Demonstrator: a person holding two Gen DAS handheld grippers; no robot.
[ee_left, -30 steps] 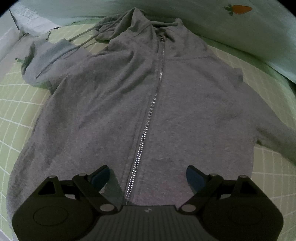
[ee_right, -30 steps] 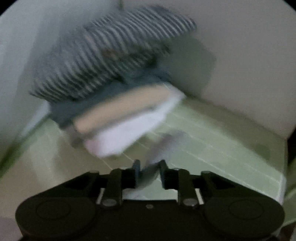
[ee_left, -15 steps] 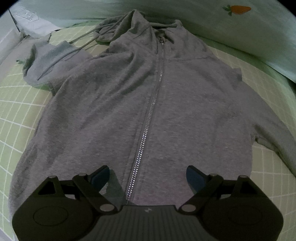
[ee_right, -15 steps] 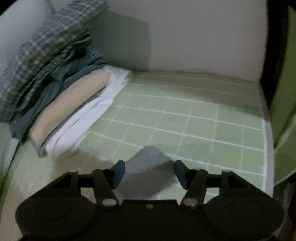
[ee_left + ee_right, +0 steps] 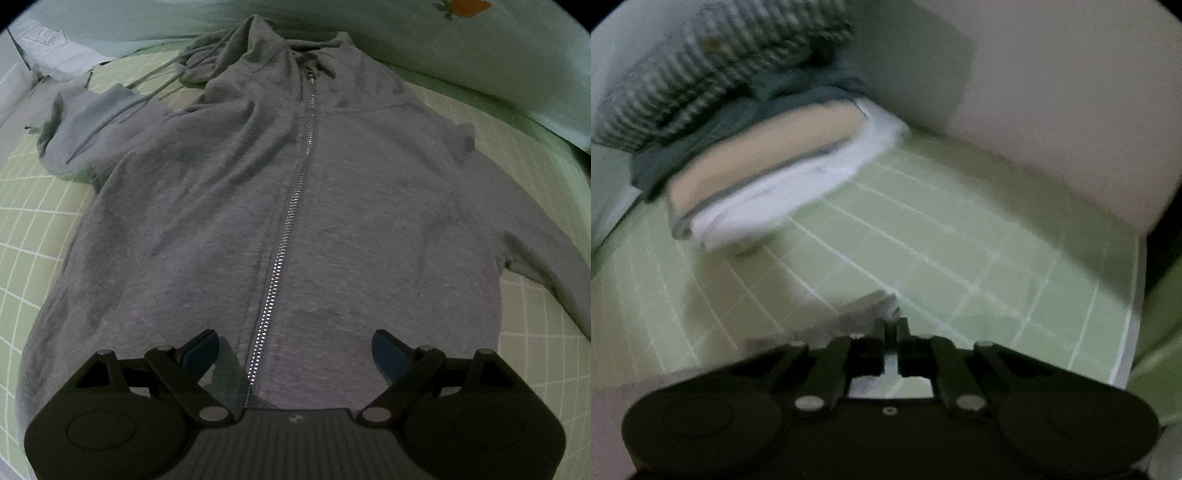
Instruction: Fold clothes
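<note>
One zipped hoodie point(image 5: 295, 221) lies hood-away; left claw point(image 5: 295, 354) spread, right claw point(image 5: 891, 326) pinching its sleeve point(image 5: 864, 310).

Grey hoodie point(image 5: 207, 206) (silver zip), green-checked sheet point(image 5: 26, 221).

dim room, green checked bedsheet point(image 5: 923, 236), pale wall point(image 5: 1052, 92)

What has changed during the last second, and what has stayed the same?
The right gripper, open around a grey sleeve end half a second ago, has shut on it. The left gripper stays open above the zipped grey hoodie, which lies flat as before. The folded stack is unchanged.
</note>
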